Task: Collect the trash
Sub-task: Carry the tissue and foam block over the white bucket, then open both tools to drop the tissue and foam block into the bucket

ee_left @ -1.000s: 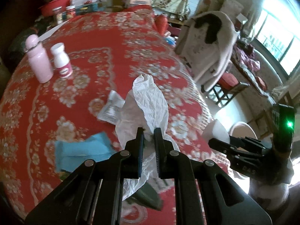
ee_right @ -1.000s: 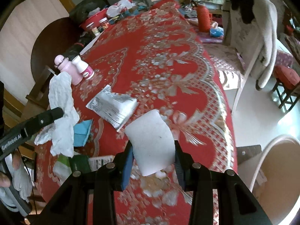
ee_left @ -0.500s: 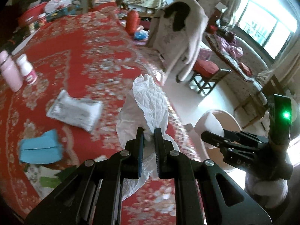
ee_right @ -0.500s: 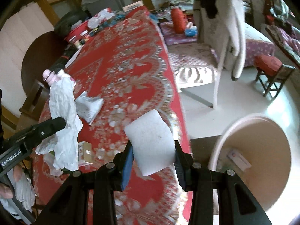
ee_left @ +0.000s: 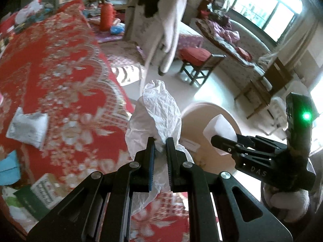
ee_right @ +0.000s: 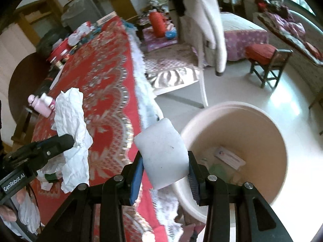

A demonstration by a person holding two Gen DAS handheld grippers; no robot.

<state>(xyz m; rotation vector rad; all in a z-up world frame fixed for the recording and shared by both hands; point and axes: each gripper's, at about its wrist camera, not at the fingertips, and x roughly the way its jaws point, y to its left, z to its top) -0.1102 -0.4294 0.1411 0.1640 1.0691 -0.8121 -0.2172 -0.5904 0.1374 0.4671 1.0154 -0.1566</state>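
My left gripper [ee_left: 160, 141] is shut on a crumpled white tissue [ee_left: 161, 111] and holds it over the table's right edge; it also shows in the right wrist view [ee_right: 72, 125]. My right gripper [ee_right: 164, 161] is shut on a white foam block [ee_right: 163, 153] at the rim of a beige trash bin [ee_right: 268, 125] on the floor. The bin [ee_left: 201, 109] and the block [ee_left: 219, 125] also show in the left wrist view. A silver wrapper [ee_left: 28, 127] and a blue paper [ee_left: 8, 165] lie on the red floral tablecloth [ee_left: 50, 70].
A pink bottle [ee_right: 38, 104] and a white bottle [ee_right: 48, 99] stand at the table's left. A chair draped with a white coat [ee_right: 203, 20] stands beyond the table. A red stool [ee_right: 266, 60] is on the floor. The bin holds some packaging [ee_right: 230, 157].
Both grippers have swung right, off the table toward the trash bin, each still holding its item. The bin now fills much more of both views.
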